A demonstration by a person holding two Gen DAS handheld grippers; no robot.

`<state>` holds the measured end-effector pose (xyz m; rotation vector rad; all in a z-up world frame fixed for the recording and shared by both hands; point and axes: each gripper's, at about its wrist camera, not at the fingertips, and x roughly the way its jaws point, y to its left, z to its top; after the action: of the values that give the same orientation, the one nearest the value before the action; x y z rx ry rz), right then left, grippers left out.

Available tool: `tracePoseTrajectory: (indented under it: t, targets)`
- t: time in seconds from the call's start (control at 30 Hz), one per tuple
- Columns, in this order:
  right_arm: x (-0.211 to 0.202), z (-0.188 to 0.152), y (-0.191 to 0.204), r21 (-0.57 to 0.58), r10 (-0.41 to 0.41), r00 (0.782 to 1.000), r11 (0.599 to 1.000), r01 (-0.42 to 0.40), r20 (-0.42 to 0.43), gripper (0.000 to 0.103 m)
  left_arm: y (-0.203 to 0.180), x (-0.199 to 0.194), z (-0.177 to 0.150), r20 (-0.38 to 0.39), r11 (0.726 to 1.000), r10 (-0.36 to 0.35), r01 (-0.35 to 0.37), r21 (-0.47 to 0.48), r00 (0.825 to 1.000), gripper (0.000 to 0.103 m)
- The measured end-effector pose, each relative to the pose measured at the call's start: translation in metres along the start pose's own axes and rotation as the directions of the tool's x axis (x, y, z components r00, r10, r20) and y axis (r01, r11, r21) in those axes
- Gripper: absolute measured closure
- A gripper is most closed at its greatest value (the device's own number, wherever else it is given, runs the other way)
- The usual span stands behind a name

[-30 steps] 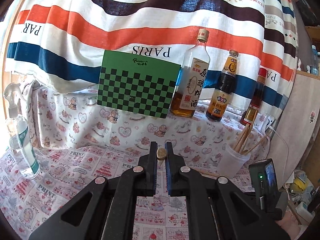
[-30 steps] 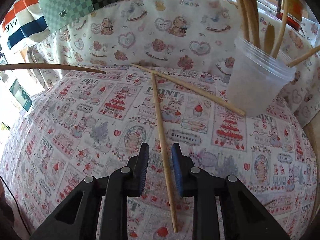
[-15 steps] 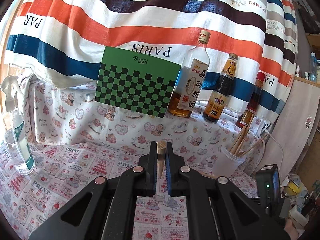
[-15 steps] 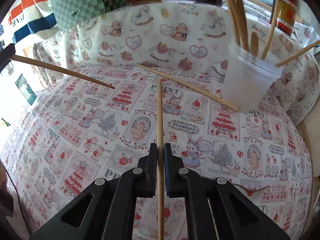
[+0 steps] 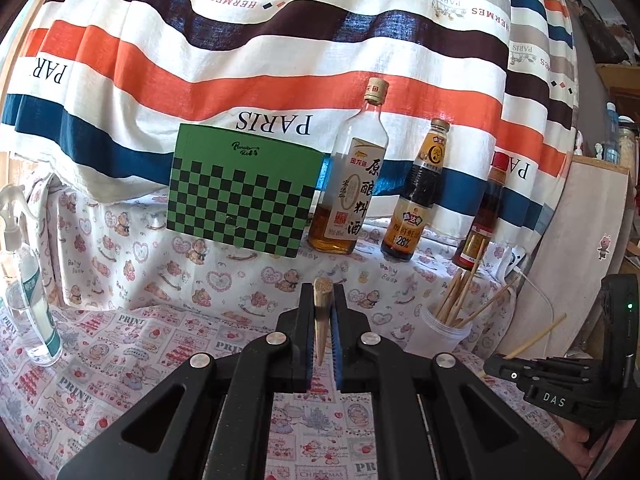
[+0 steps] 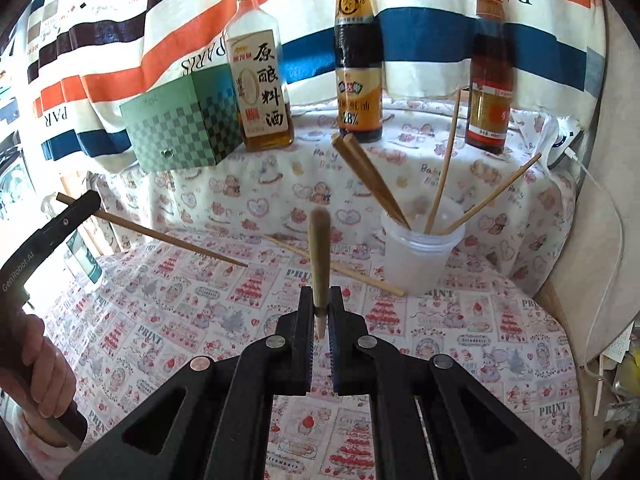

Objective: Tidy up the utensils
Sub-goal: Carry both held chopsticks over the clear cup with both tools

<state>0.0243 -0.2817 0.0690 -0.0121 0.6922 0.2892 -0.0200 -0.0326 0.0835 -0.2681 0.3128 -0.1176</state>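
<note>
My left gripper is shut on a wooden chopstick that stands up between its pads, held above the printed tablecloth. In the right wrist view my right gripper is shut on another chopstick, lifted off the cloth and pointing towards the clear plastic cup. Several chopsticks lean inside that cup. One more chopstick lies on the cloth just left of the cup. The left gripper shows at the far left with its stick slanting down.
Three sauce bottles and a green checkered box stand on the raised ledge behind the cup. A spray bottle stands at the left. A white cable hangs at the right edge. A striped cloth covers the back.
My right gripper shut on the chopstick that lay on the cloth and lifted it, and the cup now sits lower in its view. The left gripper rose slightly with its stick.
</note>
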Motion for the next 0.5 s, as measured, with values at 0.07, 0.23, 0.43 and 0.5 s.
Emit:
tracePoseTrajectory:
  t: [0.07, 0.23, 0.43, 0.5]
  targets:
    - [-0.004, 0.005, -0.005, 0.021, 0.008, 1.000, 1.000, -0.008, 0.011, 0.096, -0.004, 0.002, 0.006, -0.020, 0.999, -0.032, 0.032, -0.013, 0.999, 0.097]
    - [-0.012, 0.021, -0.014, 0.040, -0.004, 0.999, 0.999, 0.001, 0.053, 0.096, -0.026, 0.004, 0.031, -0.011, 0.999, -0.020, 0.020, 0.037, 1.000, 0.097]
    - [-0.031, 0.052, -0.032, 0.055, -0.070, 0.989, 0.996, 0.063, 0.130, 0.096, -0.055, 0.009, 0.068, 0.019, 0.994, -0.087, 0.085, 0.063, 0.996, 0.097]
    - [-0.040, 0.063, -0.040, 0.060, -0.106, 0.978, 0.994, 0.097, 0.180, 0.096, -0.064, 0.015, 0.080, 0.013, 0.988, -0.147, 0.146, 0.041, 0.989, 0.097]
